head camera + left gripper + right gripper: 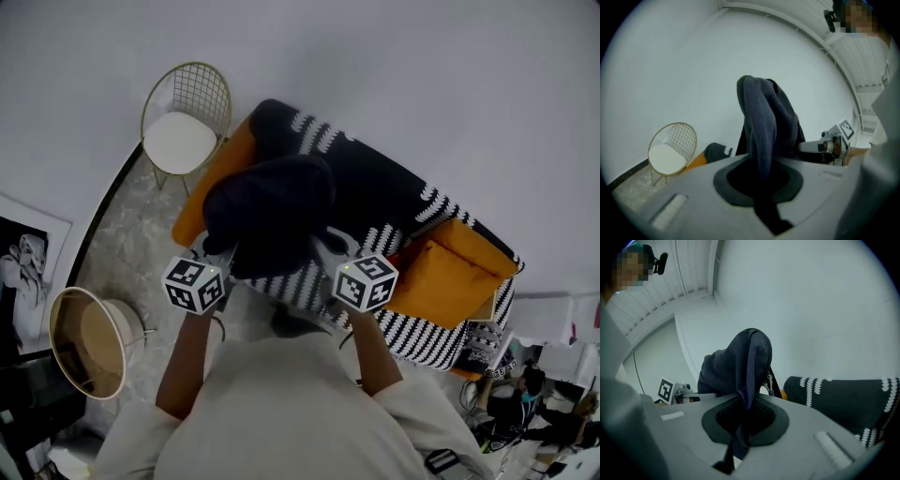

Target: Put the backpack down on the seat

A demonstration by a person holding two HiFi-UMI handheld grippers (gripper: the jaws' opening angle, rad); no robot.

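One long sofa [211, 192], orange under a black-and-white throw [375, 187], sits right below the dark backpack [272, 216], which hangs in the air over it. It looks soft and floppy, probably not light; the straps [759, 117] are the sensible hold, expect slumping on landing. Gold wire chair [185, 117] left of the sofa and round gold-rimmed stand [89, 342] near the person [281, 403] look clear of the path. Orange cushion [445, 272] takes the right end. Finally left gripper [759, 178] and right gripper [745, 420] each pinch a strap tight.
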